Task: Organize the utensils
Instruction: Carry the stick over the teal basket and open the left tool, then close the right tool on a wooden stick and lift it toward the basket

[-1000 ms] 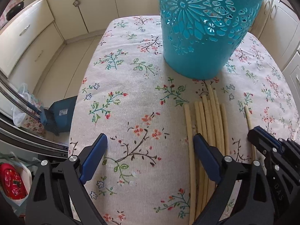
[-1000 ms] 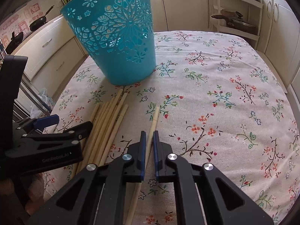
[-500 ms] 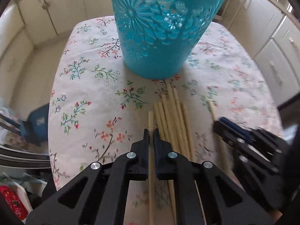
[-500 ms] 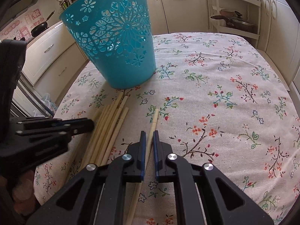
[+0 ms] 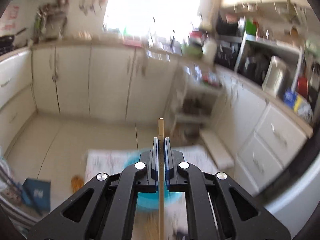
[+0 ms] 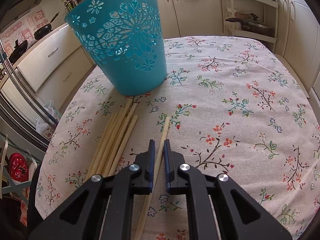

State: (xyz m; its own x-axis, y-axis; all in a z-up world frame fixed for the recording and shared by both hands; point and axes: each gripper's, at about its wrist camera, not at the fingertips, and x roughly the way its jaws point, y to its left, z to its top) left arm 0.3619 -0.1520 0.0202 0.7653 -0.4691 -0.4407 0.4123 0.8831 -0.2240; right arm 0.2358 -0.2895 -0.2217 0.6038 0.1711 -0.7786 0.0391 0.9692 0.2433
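A: What has moved since the frame a second back?

B: The left gripper [image 5: 160, 140]. A second ago it sat low over the table with its jaws wide apart beside the bundle; now it is up in the air, clamped on one chopstick [image 5: 161, 128], and its camera looks across the kitchen instead of down at the cloth. The right gripper [image 6: 159, 142] has kept its place.

A: What is around, going left to right?

B: In the right wrist view, cream drawers [image 6: 50, 60] and a dark pan [image 6: 43, 31] on the counter at far left, then the teal cut-out basket [image 6: 124, 46] standing upright on the flowered tablecloth [image 6: 240, 104]. Just in front of the basket lies the bundle of chopsticks [image 6: 118, 138], their far tips almost at its base. To the right, bare cloth, then a shelf rack [image 6: 250, 20] beyond the table's far edge.

A: Anything blocking the basket?

B: Nothing stands between either gripper and it. In the blurred left view the basket [image 5: 144, 200] shows below the fingers.

A: And the chopsticks against the fingers?

B: On the left, the stick runs straight between the closed pads, its tip poking out past them. On the right, a single chopstick [image 6: 165, 128] lies on the cloth apart from the bundle, passing between the jaws; those jaws are easing open, a thin gap showing on each side.
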